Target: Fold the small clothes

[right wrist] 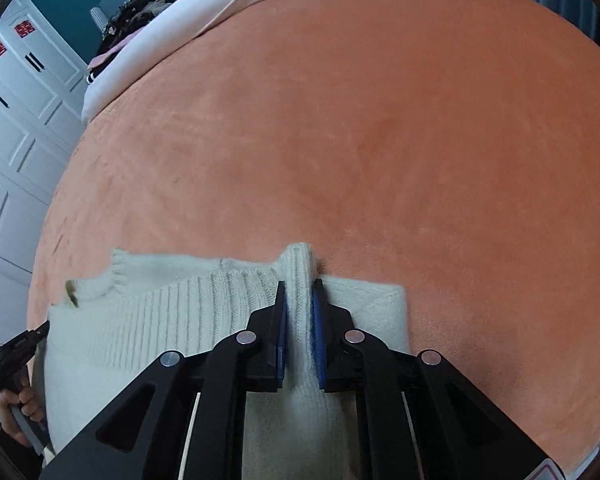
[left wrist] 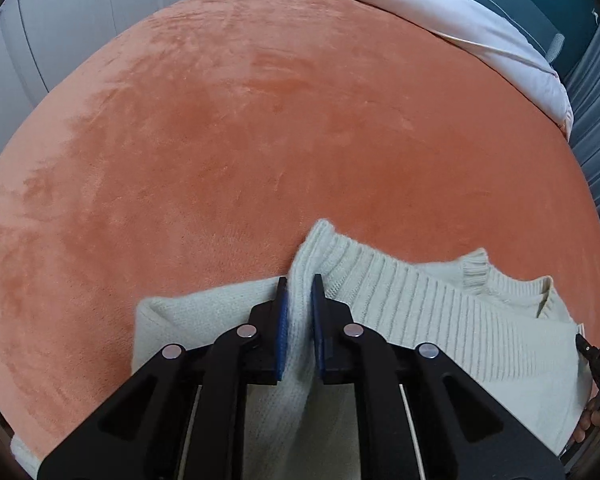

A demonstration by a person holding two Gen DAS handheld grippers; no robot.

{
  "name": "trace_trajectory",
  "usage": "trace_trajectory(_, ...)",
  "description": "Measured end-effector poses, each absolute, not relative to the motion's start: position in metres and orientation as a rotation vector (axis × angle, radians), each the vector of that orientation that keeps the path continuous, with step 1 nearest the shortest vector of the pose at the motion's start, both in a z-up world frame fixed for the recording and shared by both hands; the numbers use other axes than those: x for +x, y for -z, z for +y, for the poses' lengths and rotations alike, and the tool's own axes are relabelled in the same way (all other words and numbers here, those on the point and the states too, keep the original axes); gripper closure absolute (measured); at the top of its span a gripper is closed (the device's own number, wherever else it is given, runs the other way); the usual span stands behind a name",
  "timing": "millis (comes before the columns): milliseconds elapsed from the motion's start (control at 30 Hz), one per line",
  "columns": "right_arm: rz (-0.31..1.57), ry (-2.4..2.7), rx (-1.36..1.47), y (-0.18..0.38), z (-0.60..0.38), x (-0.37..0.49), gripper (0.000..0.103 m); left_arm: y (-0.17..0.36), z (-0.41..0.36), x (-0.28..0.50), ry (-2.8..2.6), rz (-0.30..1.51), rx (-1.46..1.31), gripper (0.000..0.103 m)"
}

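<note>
A cream knitted sweater (left wrist: 412, 304) lies on the orange bedspread (left wrist: 260, 140) near its front edge. My left gripper (left wrist: 299, 286) is shut on the left corner of its ribbed hem, pinching a fold of knit between the blue pads. In the right wrist view the same sweater (right wrist: 172, 320) spreads to the left, and my right gripper (right wrist: 299, 290) is shut on the hem's right corner. The hem is lifted over the sweater's body, and the collar (left wrist: 540, 296) shows beyond it.
The orange bedspread (right wrist: 380, 140) stretches far ahead. A white duvet (left wrist: 440, 16) lies along its far edge, with a pile of clothes (right wrist: 140, 12) beyond. White wardrobe doors (right wrist: 16, 128) stand at the side. The other gripper (right wrist: 8, 352) shows at each view's edge.
</note>
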State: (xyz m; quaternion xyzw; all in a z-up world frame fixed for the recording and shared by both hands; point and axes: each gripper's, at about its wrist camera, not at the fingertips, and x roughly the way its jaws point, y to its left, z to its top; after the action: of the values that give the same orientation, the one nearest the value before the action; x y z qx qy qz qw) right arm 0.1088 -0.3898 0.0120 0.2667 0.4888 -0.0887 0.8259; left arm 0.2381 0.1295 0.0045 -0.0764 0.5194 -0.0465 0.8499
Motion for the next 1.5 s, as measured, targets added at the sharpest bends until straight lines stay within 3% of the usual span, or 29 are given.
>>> trace_trajectory(133, 0.965, 0.276, 0.54, -0.048, -0.385, 0.1, 0.08, -0.037, 0.126, 0.226, 0.062, 1.029, -0.132, 0.086)
trace_trajectory(233, 0.866, 0.241, 0.506, -0.081, -0.359, 0.094, 0.078, -0.064, 0.105, 0.209, 0.121, 0.957, -0.134, 0.07)
trace_trajectory(400, 1.036, -0.07, 0.435, -0.052, -0.266, 0.146, 0.078, -0.038, 0.034, 0.216, 0.264, 1.055, -0.072, 0.069)
trace_trajectory(533, 1.121, -0.054, 0.396, -0.016, -0.24, 0.179, 0.083, 0.004, 0.007, 0.235, 0.24, 1.167, -0.031, 0.069)
trace_trajectory(600, 1.134, -0.02, 0.41, -0.009, -0.245, 0.192, 0.099, 0.012, 0.009, 0.244, 0.234, 1.158, -0.045, 0.069)
trace_trajectory(667, 1.158, -0.023, 0.485, 0.0, -0.253, 0.2, 0.103, 0.016, 0.011, 0.253, 0.228, 1.172, -0.066, 0.069)
trace_trajectory(833, 1.152, -0.053, 0.553, 0.007, -0.263, 0.207, 0.103, 0.02, 0.012, 0.265, 0.205, 1.209, -0.091, 0.069)
trace_trajectory(867, 1.132, -0.045, 0.556, 0.002, -0.262, 0.204, 0.103, 0.017, 0.01, 0.263, 0.206, 1.203, -0.074, 0.069)
trace_trajectory(967, 1.027, -0.042, 0.516, -0.032, -0.263, 0.174, 0.09, -0.006, 0.011, 0.243, 0.239, 1.14, -0.02, 0.067)
trace_trajectory(1000, 1.001, -0.05, 0.497, -0.04, -0.262, 0.163, 0.09, -0.014, 0.017, 0.232, 0.241, 1.116, 0.004, 0.06)
trace_trajectory(1067, 0.992, -0.045, 0.459, -0.046, -0.265, 0.135, 0.09, -0.021, 0.033, 0.208, 0.24, 1.093, 0.031, 0.057)
trace_trajectory(1167, 1.029, 0.078, 0.417, -0.039, -0.29, 0.086, 0.09, -0.023, 0.084, 0.173, 0.198, 1.103, -0.01, 0.057)
trace_trajectory(1333, 0.953, 0.244, 0.656, -0.04, -0.353, 0.001, 0.092, -0.027, 0.169, 0.109, 0.142, 1.124, -0.281, 0.057)
trace_trajectory(1500, 1.065, 0.241, 0.547, -0.024, -0.349, -0.01, 0.094, -0.012, 0.164, 0.089, 0.124, 1.1, -0.128, 0.058)
